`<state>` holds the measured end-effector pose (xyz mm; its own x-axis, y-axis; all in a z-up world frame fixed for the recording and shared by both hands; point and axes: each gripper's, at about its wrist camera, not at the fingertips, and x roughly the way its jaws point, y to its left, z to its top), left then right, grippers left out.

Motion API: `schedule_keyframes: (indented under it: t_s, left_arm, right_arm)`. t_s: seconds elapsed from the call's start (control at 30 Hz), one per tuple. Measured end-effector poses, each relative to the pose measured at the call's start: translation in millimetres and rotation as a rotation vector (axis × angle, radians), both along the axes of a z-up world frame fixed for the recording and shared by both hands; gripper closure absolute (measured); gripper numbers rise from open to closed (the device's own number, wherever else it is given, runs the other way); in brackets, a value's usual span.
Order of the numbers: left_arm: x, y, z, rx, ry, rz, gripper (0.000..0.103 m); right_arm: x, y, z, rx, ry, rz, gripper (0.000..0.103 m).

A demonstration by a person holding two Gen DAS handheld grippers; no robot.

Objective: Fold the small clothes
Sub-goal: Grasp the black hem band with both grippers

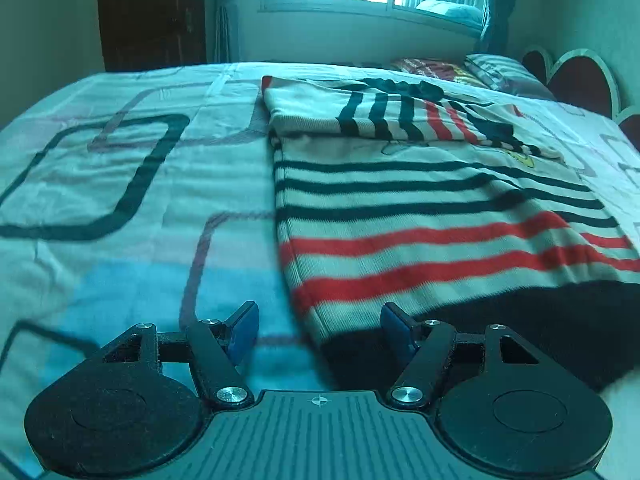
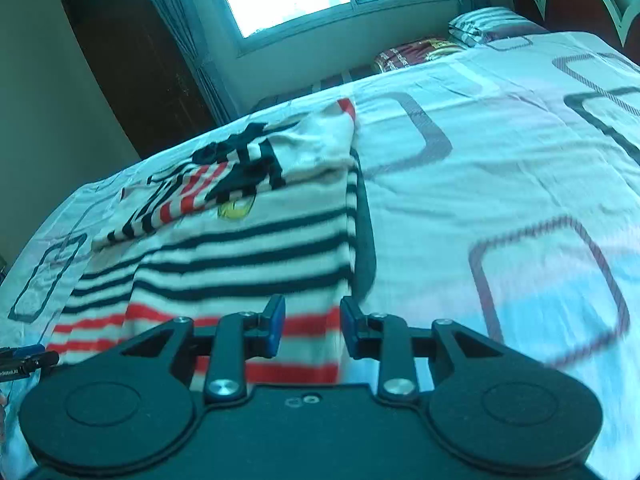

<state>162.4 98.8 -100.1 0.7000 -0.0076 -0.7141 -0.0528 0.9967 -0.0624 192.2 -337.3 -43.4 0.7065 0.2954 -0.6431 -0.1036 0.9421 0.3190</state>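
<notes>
The left tongs (image 1: 319,330) stand released with nothing between the blue pads, over the striped sweater's (image 1: 432,216) left hem corner. The right tongs (image 2: 313,326) — gaped narrower, gripping nothing — hover over its red-striped hem. The sweater lies on the bed sheet (image 1: 120,184), sleeves folded across at twelve o'clock — pillows (image 1: 500,74) beyond.
</notes>
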Motion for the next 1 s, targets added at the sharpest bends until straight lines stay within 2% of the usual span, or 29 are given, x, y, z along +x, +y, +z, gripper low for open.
schedule_keyframes:
  t_s: [0.1,0.33,0.5,0.57,0.6,0.63,1.0]
  left_arm:
    - [-16,2,1,-0.077,0.0,0.02,0.035]
    - [-49,-2,-1,-0.157,0.012,0.024,0.035]
    - [-66,-7,-4,-0.211,0.02,0.01,0.035]
    - [-69,-7,-4,-0.253,0.029,-0.002,0.042]
    - [-71,-9,-4,-0.274,0.037,-0.009,0.051]
    - [-72,-11,-4,-0.281,0.043,-0.017,0.053]
    - [-67,-10,-10,-0.363,0.024,-0.009,0.053]
  right_arm:
    - [-22,-3,-3,0.039,0.018,-0.017,0.068]
    - [-62,-5,-9,0.066,0.05,-0.022,0.066]
    - [-83,-9,-17,0.13,0.094,-0.017,0.062]
    - [-86,-9,-21,0.158,0.107,-0.02,0.062]
    - [-87,-9,-22,0.177,0.112,-0.021,0.062]
    - [-88,-9,-23,0.197,0.114,-0.018,0.062]
    - [-76,-10,-33,0.363,0.164,-0.039,0.064]
